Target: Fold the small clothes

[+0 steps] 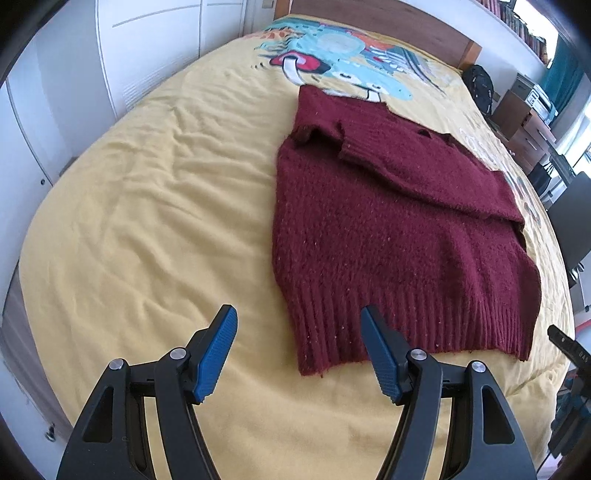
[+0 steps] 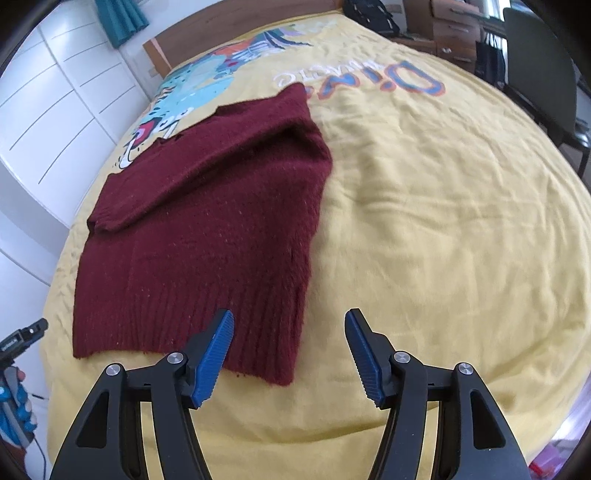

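Note:
A burgundy knitted sweater (image 1: 391,229) lies flat on the yellow bedcover (image 1: 147,221), with its sleeves folded across the body and its ribbed hem towards me. My left gripper (image 1: 298,314) hovers open above the hem's left corner, and nothing is between its blue pads (image 1: 216,354). In the right wrist view the sweater (image 2: 207,236) fills the left half. There my right gripper (image 2: 290,315) hangs open over the hem's right corner, with its left pad (image 2: 212,358) above the ribbing. Neither gripper holds the cloth.
The bedcover (image 2: 443,240) carries a dinosaur print and lettering towards the wooden headboard (image 1: 388,29). White wardrobe doors (image 1: 74,92) stand to the left of the bed. A black backpack (image 1: 478,86), drawers and a dark chair (image 2: 543,66) stand to its right.

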`<state>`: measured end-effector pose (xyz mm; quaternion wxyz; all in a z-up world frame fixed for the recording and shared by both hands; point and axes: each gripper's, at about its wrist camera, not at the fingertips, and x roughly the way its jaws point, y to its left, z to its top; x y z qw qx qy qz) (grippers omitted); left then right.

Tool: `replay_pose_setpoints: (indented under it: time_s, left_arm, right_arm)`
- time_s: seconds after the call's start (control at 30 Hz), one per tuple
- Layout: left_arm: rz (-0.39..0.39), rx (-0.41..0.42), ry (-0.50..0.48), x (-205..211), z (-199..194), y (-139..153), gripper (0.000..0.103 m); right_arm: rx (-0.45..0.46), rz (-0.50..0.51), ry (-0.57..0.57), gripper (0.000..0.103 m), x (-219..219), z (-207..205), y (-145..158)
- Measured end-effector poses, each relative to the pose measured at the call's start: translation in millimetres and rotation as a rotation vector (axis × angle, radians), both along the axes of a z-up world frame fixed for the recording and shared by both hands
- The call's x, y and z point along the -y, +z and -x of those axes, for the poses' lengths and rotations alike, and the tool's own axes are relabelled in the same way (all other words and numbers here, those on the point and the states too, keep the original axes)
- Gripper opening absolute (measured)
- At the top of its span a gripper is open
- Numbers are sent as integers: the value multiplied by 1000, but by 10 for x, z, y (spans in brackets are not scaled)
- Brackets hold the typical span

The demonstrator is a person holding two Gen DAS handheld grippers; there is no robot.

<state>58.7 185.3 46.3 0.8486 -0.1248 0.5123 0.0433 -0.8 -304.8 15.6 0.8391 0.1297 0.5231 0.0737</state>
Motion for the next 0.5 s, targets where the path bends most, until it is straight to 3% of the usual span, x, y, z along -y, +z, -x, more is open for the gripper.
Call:
replay_pose_setpoints:
  time_s: [0.5]
  left_arm:
    - [103,-113,4,6,-181,-513,63]
  right_arm:
    - [-113,-26,34,65,-135,-117,-395]
